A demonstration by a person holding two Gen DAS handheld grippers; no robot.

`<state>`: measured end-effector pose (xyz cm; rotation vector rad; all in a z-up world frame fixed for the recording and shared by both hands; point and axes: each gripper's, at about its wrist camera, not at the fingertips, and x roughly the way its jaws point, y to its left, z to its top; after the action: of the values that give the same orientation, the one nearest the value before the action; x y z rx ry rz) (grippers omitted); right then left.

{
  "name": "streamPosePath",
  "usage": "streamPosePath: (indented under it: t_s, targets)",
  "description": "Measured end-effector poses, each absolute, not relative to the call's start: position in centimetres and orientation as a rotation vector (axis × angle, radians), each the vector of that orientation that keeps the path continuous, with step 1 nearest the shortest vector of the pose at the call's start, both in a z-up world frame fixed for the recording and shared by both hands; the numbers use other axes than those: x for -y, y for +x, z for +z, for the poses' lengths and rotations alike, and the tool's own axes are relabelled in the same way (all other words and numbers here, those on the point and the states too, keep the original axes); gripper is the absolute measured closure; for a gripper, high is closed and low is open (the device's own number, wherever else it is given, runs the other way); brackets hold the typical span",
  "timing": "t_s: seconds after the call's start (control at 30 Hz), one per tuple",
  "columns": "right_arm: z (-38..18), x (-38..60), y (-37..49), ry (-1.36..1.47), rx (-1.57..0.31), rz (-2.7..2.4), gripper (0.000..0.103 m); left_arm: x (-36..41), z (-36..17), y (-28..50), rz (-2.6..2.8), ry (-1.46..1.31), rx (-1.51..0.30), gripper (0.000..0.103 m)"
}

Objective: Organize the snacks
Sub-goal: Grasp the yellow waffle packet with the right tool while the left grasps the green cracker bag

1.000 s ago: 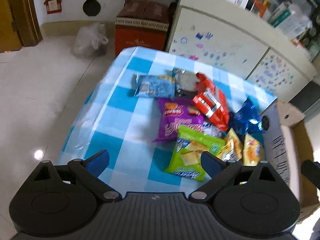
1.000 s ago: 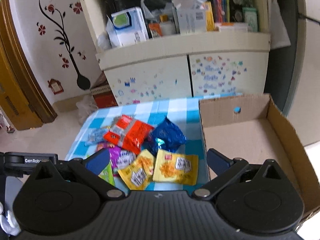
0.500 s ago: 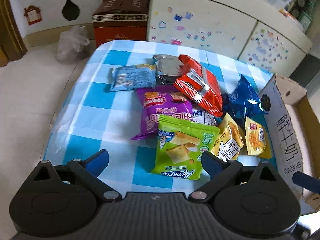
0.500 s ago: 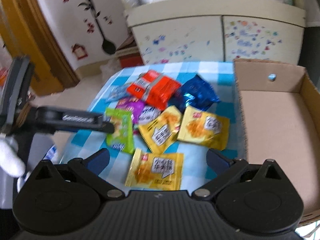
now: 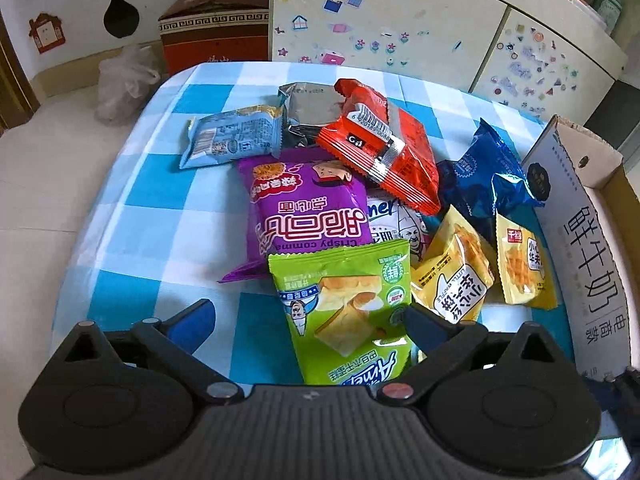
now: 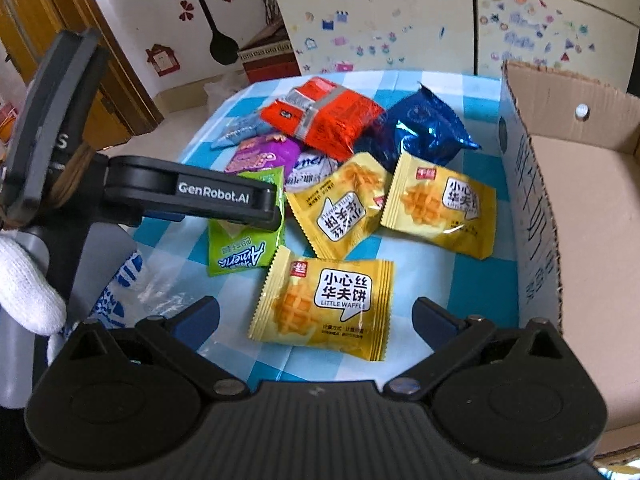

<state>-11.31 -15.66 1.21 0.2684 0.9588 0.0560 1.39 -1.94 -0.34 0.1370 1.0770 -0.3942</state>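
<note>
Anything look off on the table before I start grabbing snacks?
Nothing looks torn or spilled. The packets are just heaped: the red packet lies tilted across the purple packet and a silver one, and a white packet is mostly buried. The cardboard box holds nothing in view. Both grippers are open.

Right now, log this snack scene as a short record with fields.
surface: blue-and-white checked tablecloth
container: open brown cardboard box at the table's right edge, nothing visible inside
snacks: loose pile on the cloth, none in the box
nearest left gripper: green biscuit packet
nearest right gripper: yellow waffle packet, flat, apart from the pile
top of pile: red foil packet
left gripper: open, holding nothing
right gripper: open, holding nothing
</note>
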Motion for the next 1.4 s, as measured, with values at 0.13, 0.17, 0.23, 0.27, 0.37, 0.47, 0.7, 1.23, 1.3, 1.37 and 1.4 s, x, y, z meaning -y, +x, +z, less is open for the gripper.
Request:
streamPosePath:
  t_s: [0.13, 0.17, 0.23, 0.27, 0.37, 0.47, 0.7, 1.23, 1.3, 1.37, 1.4]
  targets:
    - [0.4, 15.5, -10.8, 0.281, -0.969, 0.038, 0.002, 2.3, -0.6, 1.5, -0.401, 0.136, -1.083, 0.0]
    - [0.3, 15.4, -10.7, 0.28, -0.972, 0.036, 0.001, 2.4, -0.6, 1.5, -0.405, 0.131, -1.087, 0.0]
    - [0.0, 15.2, -10.6, 0.277, -0.974, 0.033, 0.001, 2.6, -0.5, 1.4, -0.41, 0.148, -1.073, 0.0]
    - [0.0, 15.2, -10.6, 0.28, -0.971, 0.031, 0.001, 2.7, -0.7, 1.4, -0.405, 0.163, -1.07, 0.0]
    - [-0.4, 15.2, -10.3, 0.282, -0.977, 0.016, 0.001, 2.9, -1.5, 1.7, -0.394, 0.169, -1.104, 0.0]
    - [-0.7, 15.0, -10.1, 0.263, -0.988, 0.003, 0.001, 3.0, -2.4, 1.9, -0.374, 0.189, -1.129, 0.0]
    - [-1.1, 14.6, -9.9, 0.245, -1.0, -0.002, 0.001, 2.6, -2.4, 1.7, -0.362, 0.214, -1.135, 0.0]
    - [-1.3, 13.8, -9.5, 0.139, -0.992, -0.027, 0.014, 1.3, -2.2, 1.7, -0.35, 0.201, -1.196, 0.0]
    - [-1.2, 14.1, -9.5, 0.152, -0.987, -0.022, 0.018, 1.2, -2.2, 1.5, -0.36, 0.199, -1.198, 0.001]
    - [-1.1, 14.3, -9.6, 0.173, -0.983, -0.016, 0.022, 1.3, -2.0, 1.0, -0.377, 0.21, -1.184, 0.008]
    - [-1.0, 14.4, -9.6, 0.179, -0.98, -0.012, 0.026, 1.4, -1.9, 0.8, -0.385, 0.213, -1.177, 0.009]
